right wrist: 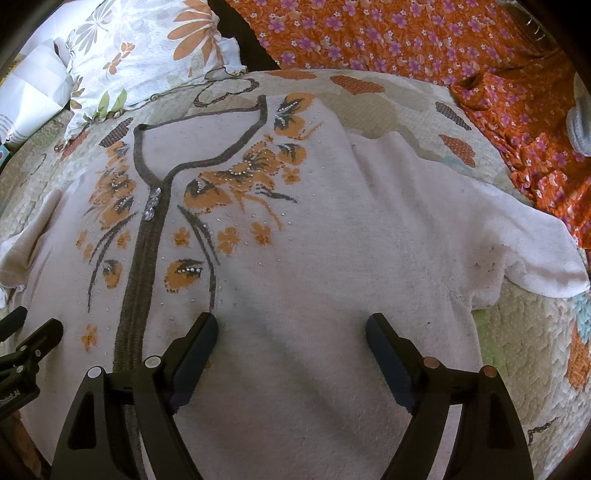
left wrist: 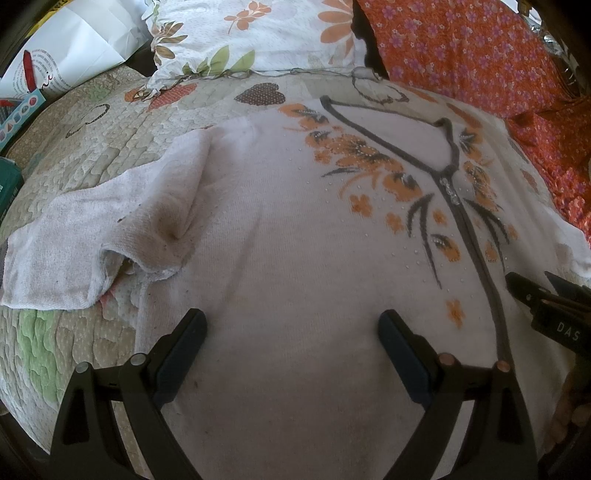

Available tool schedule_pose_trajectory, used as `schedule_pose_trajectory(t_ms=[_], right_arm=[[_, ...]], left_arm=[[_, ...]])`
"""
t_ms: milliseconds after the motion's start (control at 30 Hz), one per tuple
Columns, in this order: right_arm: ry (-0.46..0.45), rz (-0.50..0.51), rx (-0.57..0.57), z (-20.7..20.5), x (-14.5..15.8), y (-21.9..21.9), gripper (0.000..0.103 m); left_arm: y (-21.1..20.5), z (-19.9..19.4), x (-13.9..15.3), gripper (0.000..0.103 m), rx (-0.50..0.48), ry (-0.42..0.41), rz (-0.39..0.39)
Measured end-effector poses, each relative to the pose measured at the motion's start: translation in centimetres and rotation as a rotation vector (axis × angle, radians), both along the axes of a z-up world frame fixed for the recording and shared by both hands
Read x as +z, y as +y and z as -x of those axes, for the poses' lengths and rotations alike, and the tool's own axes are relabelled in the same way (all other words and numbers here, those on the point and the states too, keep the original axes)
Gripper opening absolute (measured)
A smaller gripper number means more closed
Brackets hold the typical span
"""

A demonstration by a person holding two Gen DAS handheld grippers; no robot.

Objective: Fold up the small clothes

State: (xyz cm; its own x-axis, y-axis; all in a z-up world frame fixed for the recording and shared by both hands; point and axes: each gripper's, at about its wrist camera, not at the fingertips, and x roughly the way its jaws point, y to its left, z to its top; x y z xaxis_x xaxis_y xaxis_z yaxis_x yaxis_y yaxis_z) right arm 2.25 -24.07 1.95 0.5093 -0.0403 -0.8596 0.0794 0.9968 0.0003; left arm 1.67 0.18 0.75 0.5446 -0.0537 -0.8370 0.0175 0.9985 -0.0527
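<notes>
The left tongs (left wrist: 291, 325) gape wide with nothing between them, poised over the lower front of the pale knit top (left wrist: 280, 229). The right tongs (right wrist: 291, 328) gape likewise, empty, beside its grey placket (right wrist: 136, 295). The top lies spread flat, front up, on the quilted bed (left wrist: 74, 155), below a floral pillow (left wrist: 258, 33) and orange cloth (right wrist: 406, 40).

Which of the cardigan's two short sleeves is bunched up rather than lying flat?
The sleeve on the left gripper's side: it is creased and curled under. The other sleeve of the pale pink knitted cardigan lies spread flat.
</notes>
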Motion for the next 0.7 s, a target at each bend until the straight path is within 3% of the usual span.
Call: schedule_pose_trajectory(t_ms=[700], right_arm=[[-0.005,0.007,-0.001,0.08,-0.09,-0.19,0.090]], left_arm=[[-0.16,0.32,-0.11,0.095,-0.005,0.004,-0.003]])
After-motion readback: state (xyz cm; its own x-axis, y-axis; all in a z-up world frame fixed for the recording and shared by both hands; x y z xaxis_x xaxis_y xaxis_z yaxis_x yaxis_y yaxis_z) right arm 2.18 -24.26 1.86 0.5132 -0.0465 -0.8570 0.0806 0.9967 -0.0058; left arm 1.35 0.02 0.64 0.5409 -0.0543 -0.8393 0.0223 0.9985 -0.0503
